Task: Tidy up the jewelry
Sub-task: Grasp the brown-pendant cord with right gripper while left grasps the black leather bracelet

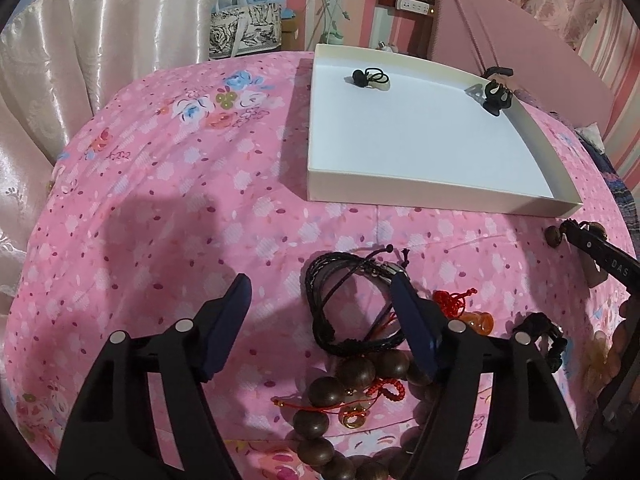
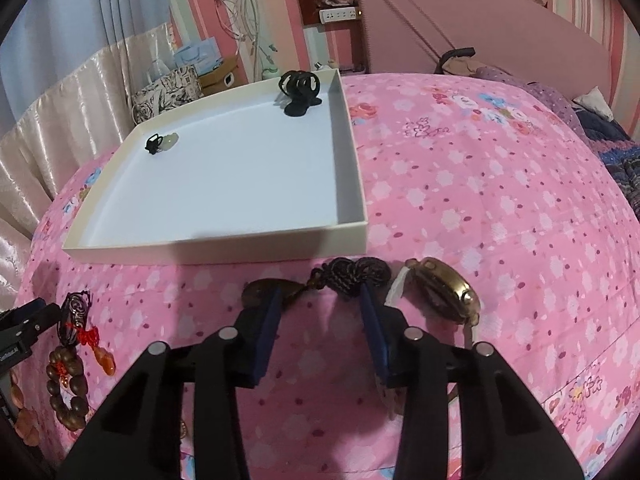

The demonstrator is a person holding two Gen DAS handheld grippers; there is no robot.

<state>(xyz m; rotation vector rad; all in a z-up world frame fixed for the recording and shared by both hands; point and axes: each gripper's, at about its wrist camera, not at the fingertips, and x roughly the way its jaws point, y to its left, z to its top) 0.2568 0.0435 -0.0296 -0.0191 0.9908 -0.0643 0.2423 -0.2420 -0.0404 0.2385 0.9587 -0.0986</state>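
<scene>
Your L gripper [image 1: 320, 300] is spread wide, fingers angled down twd the surface, nothing btwn the blue pads [image 1: 228, 324]. Your R gripper [image 2: 320, 312] is also apart, narrower gap, tips low and near the surface, nothing clamped btwn the pads [image 2: 266, 334]. R gripper's finger shows at the right edge of the L wrist view.

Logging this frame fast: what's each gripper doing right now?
Left gripper: open, holding nothing, above the black braided bracelet.
Right gripper: open, holding nothing.
</scene>
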